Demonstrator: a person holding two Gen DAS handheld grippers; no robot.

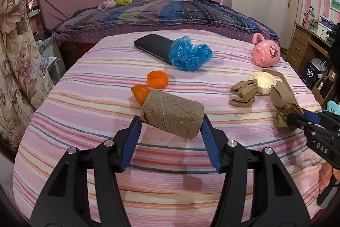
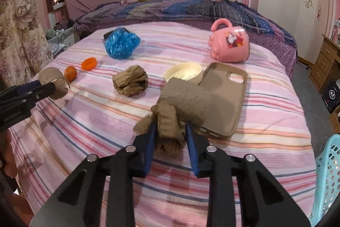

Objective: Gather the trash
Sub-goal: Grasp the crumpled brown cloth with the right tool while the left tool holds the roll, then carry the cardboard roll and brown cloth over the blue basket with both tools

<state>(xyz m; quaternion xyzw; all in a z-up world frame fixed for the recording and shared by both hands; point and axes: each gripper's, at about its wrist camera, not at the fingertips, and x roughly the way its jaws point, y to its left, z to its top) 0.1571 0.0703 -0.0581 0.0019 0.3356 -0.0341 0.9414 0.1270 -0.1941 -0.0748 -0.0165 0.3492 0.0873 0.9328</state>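
A brown cardboard roll (image 1: 172,114) hangs just above the pink striped bedspread (image 1: 106,82), clamped end to end in my left gripper (image 1: 171,120). In the right wrist view that roll (image 2: 59,89) shows at the far left. My right gripper (image 2: 170,123) is shut on a bunched brown stocking (image 2: 167,120), whose other end drapes over a tan phone case (image 2: 229,97). The left wrist view shows the same grip (image 1: 294,115) at the right edge. A second balled stocking (image 2: 130,83), a crumpled blue plastic bag (image 1: 189,54) and an orange cap (image 1: 157,79) lie loose.
A pink mug (image 2: 230,46) lies on its side near the folded quilt (image 1: 170,12). A cream lid (image 2: 183,71) sits by the phone case and a black flat object (image 1: 153,46) lies under the blue bag. A turquoise basket (image 2: 327,180) stands off the bed's right edge.
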